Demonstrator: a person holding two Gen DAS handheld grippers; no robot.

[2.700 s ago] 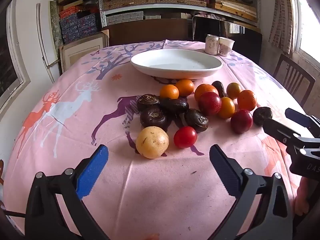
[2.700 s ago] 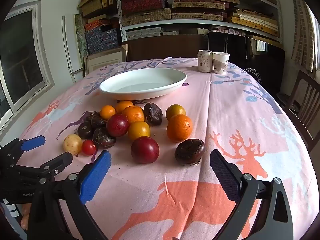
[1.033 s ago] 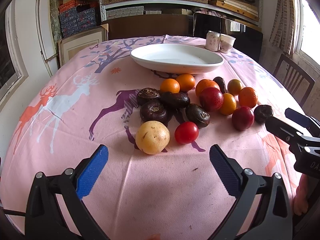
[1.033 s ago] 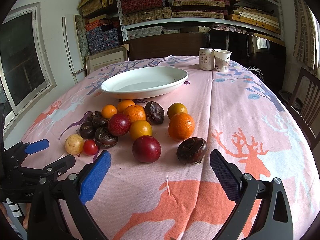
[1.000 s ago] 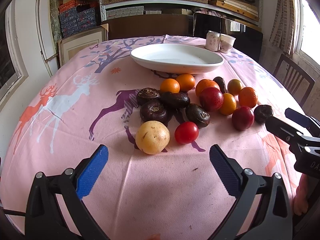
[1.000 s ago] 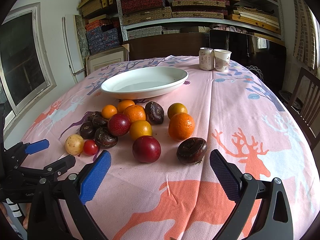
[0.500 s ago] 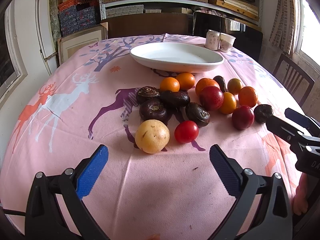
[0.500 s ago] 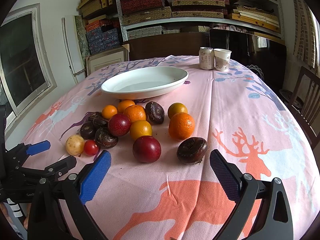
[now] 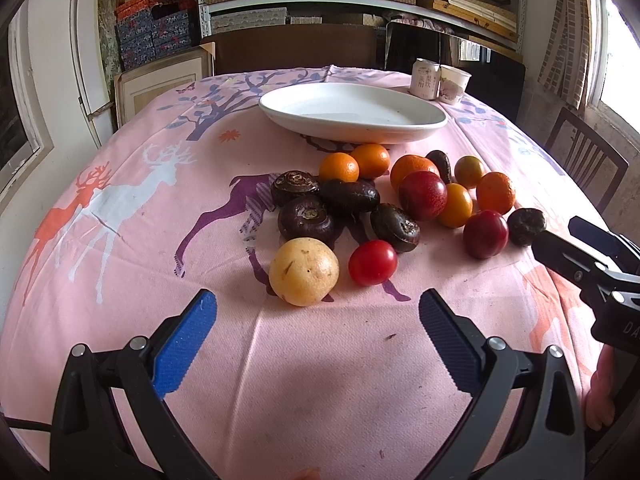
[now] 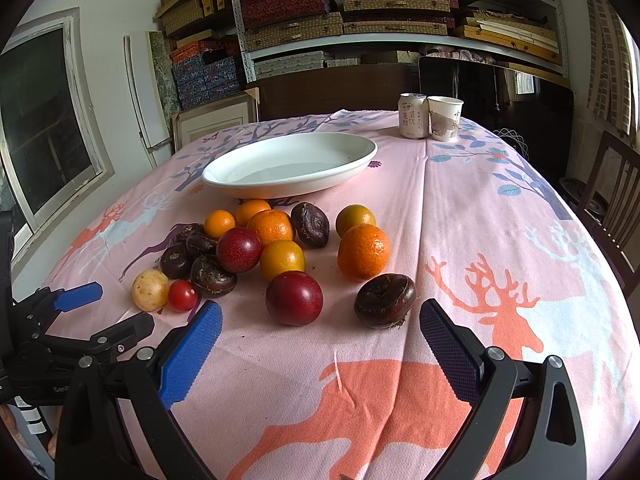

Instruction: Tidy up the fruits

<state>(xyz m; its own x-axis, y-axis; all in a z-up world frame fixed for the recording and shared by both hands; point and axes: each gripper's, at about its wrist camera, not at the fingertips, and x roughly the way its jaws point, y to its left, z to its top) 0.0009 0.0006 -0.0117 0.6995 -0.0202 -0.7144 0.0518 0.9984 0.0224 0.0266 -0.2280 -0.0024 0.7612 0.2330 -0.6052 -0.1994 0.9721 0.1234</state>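
Seen from the left wrist, the left gripper (image 9: pixel 318 322) hangs low over the near edge of the pink tablecloth (image 9: pixel 120 248), level and pointed straight up the table, its two blue-padded fingers spread wide with nothing between them. Just ahead of the gap sit a yellow fruit (image 9: pixel 303 271) and a small red tomato (image 9: pixel 372 262), side by side. Behind them lies the rest of the pile: dark brown water chestnuts (image 9: pixel 306 218), several oranges (image 9: pixel 338 167) and two dark red plums (image 9: pixel 422 195), bunched close and in places touching. Further back stands a white oval plate (image 9: pixel 352 114), with a can (image 9: pixel 425 79) and a paper cup (image 9: pixel 453 84) beyond its right end. The right gripper (image 9: pixel 560 236) comes in from the right edge, its tips close to a lone water chestnut (image 9: pixel 526 221); a bit of a hand (image 9: pixel 600 392) shows below it.

From the right wrist, the right gripper (image 10: pixel 320 324) is also held low and level near the table's front edge, fingers wide apart and holding nothing. One plum (image 10: pixel 294 298) and the lone chestnut (image 10: pixel 385 300) lie just ahead of the opening, with a big orange (image 10: pixel 363 251) behind them. The main heap sits to the left, the yellow fruit (image 10: pixel 151 290) and tomato (image 10: pixel 183 295) at its near corner. The left gripper (image 10: pixel 108 312) lies at the lower left, angled toward that corner, its blue pad and black finger apart. The plate (image 10: pixel 290 164) stands behind the fruit, well apart from both grippers.
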